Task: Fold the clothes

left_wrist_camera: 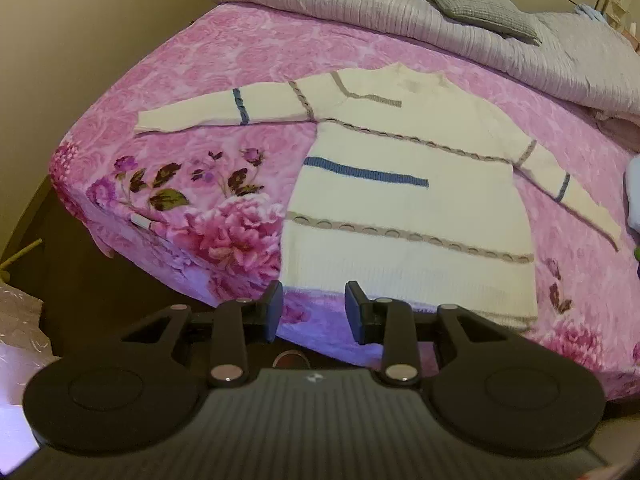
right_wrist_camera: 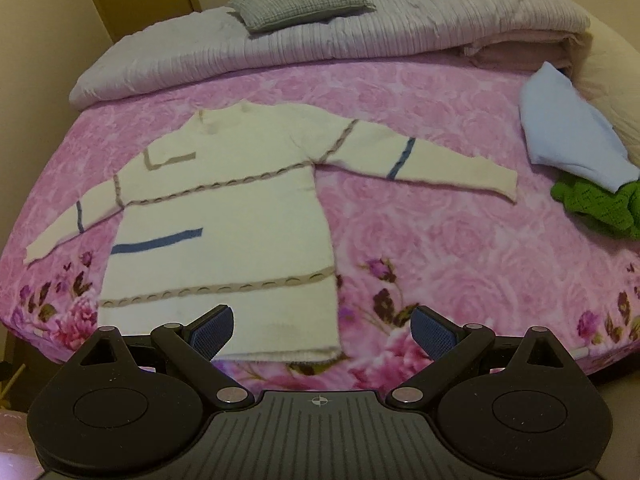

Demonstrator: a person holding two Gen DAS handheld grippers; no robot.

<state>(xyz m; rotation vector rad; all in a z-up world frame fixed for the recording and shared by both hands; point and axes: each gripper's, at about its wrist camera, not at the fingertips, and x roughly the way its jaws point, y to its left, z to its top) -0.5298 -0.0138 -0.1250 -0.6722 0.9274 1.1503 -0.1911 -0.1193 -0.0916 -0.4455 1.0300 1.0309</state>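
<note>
A cream knitted sweater [left_wrist_camera: 404,208] with beige and blue stripes lies flat on the pink floral bedspread [left_wrist_camera: 224,64], both sleeves spread out sideways. In the right wrist view the same sweater [right_wrist_camera: 224,208] lies left of centre. My left gripper [left_wrist_camera: 314,312] hovers above the sweater's hem near the bed's front edge, its jaws a small way apart with nothing between them. My right gripper [right_wrist_camera: 322,332] hangs over the hem's right corner, jaws wide open and empty.
A folded grey quilt [right_wrist_camera: 320,40] and a grey cushion [right_wrist_camera: 300,2] lie at the head of the bed. A light blue garment [right_wrist_camera: 568,136] and a green knit piece [right_wrist_camera: 596,204] lie at the right edge. The dark floor [left_wrist_camera: 80,280] drops off at the left.
</note>
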